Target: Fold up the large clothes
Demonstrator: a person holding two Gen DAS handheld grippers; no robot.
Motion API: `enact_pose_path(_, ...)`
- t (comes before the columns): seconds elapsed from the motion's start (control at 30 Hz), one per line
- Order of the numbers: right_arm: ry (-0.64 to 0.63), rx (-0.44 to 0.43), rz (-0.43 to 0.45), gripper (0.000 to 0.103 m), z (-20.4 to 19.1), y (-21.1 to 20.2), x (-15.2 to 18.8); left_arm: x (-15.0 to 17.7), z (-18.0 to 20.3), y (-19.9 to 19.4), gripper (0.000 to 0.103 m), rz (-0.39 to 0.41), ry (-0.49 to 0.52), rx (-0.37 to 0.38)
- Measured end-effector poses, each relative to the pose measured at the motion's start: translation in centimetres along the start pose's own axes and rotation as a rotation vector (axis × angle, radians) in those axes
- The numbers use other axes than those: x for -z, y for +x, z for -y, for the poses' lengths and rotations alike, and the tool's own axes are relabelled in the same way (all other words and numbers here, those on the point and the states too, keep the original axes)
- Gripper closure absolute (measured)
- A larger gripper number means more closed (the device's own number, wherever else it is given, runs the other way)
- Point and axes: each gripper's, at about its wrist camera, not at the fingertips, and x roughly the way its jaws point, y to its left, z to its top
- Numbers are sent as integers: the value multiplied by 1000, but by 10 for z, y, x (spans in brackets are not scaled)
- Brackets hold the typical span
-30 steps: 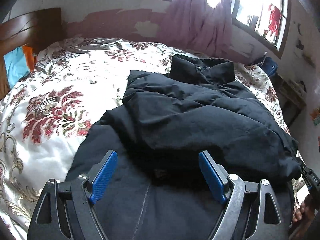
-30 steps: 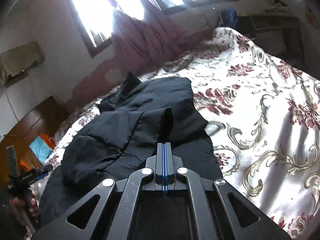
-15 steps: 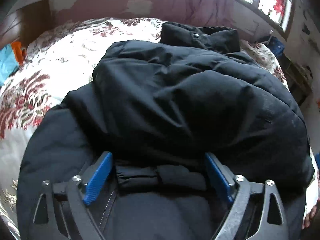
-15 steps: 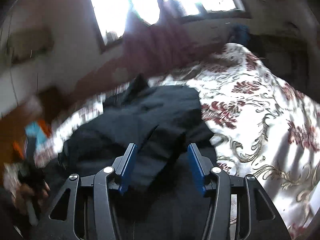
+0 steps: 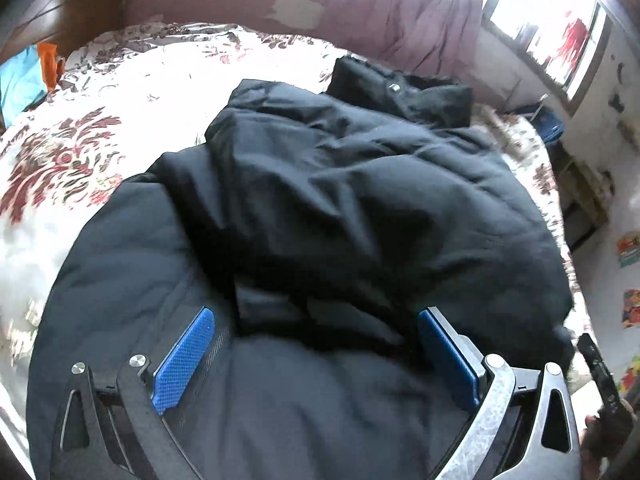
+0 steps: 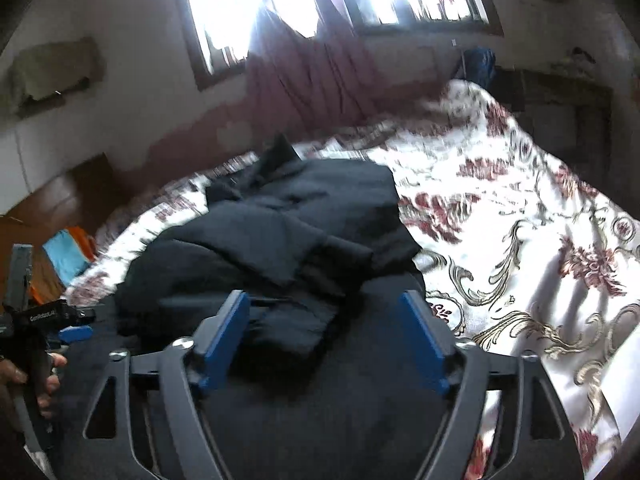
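Left gripper [image 5: 316, 354] over black jacket [image 5: 360, 208] on floral bedspread [image 5: 80, 152]. Jaws have just been opening, now spread wide; folded fabric lies between the blue pads [image 5: 184, 360], not pinched. Collar [image 5: 400, 92] at 12 o'clock. Purple curtain [image 5: 412, 20] beyond, toward 1 o'clock.

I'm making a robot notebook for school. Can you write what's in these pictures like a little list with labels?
place: bed with a flowered cover
clothing: black padded jacket, sleeves folded across its body, collar toward the window
left gripper: jaws just opened wide, low over the jacket, gripping nothing
right gripper: jaws just opened, nothing pinched
behind the bed: purple curtain under a bright window
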Motion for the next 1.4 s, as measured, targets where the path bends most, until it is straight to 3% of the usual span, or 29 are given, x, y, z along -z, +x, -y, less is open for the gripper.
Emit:
enact_pose_path(0.13, 8, 8, 77, 4, -12, -48, 7, 15, 12, -44, 1, -15, 3, 54)
enact_pose_path(0.27, 30, 56, 80, 3, -23, -87, 12, 29, 21, -88, 0, 1, 62, 90)
enact_pose_path(0.37, 57, 80, 71, 2, -30, -112, 14, 42, 27, -130, 0, 55, 117, 108)
enact_pose_path(0.53, 80, 85, 54, 2, -30, -122, 2, 59, 28, -189, 0, 158, 220, 130)
enact_pose_path(0.7, -53, 83, 41, 2, -50, -84, -20, 54, 26, -209, 0, 179, 285, 157)
enact_pose_path(0.9, -253, 52, -59, 2, -76, 17, -61, 1, 10, -160, 0, 69, 254, 193)
enact_pose_path(1.03, -224, 55, -52, 2, -79, 84, -83, -42, -8, -93, 0, 80, 216, 166)
enact_pose_path(1.2, -186, 116, -37, 2, -85, 113, -81, -74, -13, -38, 0, 117, 211, 157)
enact_pose_path(1.3, -159, 163, -113, 2, -85, 120, -83, -90, -13, -21, 0, 122, 189, 113)
enact_pose_path(1.4, -144, 149, -202, 2, -77, 118, -97, -109, -14, -11, 0, 68, 123, 53)
